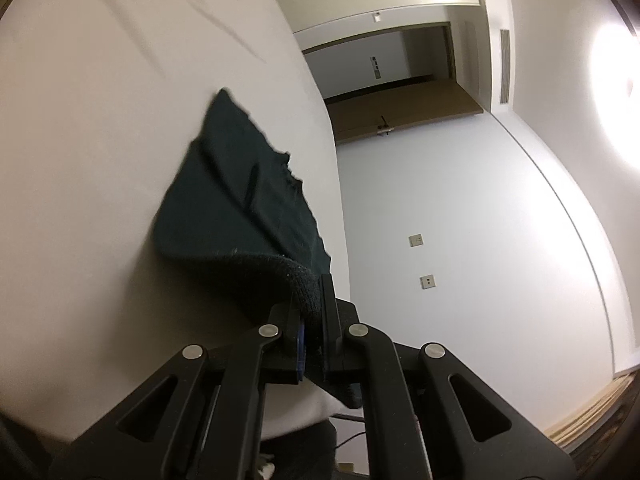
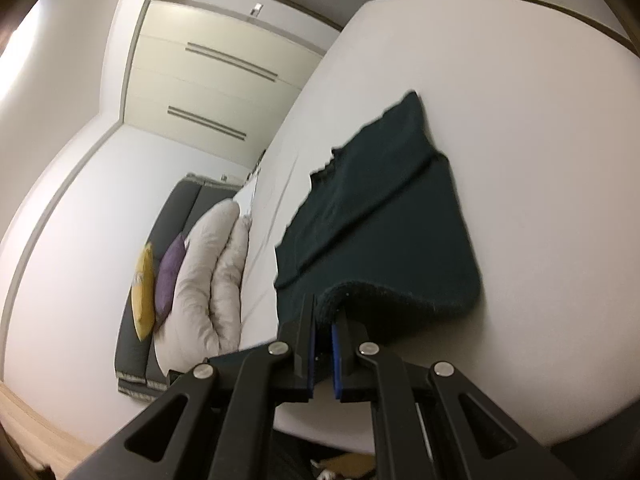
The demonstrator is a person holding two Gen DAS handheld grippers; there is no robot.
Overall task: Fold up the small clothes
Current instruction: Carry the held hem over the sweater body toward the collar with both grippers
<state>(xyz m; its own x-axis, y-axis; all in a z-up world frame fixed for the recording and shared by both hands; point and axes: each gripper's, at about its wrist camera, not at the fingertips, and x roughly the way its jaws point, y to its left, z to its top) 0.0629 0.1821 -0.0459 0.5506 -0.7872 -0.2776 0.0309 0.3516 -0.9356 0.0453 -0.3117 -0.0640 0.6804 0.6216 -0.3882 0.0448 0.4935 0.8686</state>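
A dark green knitted garment [image 1: 244, 208] lies on a white bed [image 1: 100, 160], its near edge lifted and curled over. My left gripper [image 1: 310, 300] is shut on one near corner of that edge. In the right wrist view the same garment [image 2: 384, 216] spreads across the white bed [image 2: 540, 140], and my right gripper [image 2: 326, 312] is shut on the other near corner, where the thick knit hem bunches between the blue pads. The far part of the garment rests flat on the sheet. Both views are tilted sideways.
A white duvet [image 2: 208, 272] is bunched at the head of the bed beside a purple cushion [image 2: 170, 276] and a yellow cushion [image 2: 144, 292] against a dark headboard [image 2: 176, 216]. Cream wardrobes [image 2: 208, 72] and a brown door [image 1: 404, 116] stand beyond.
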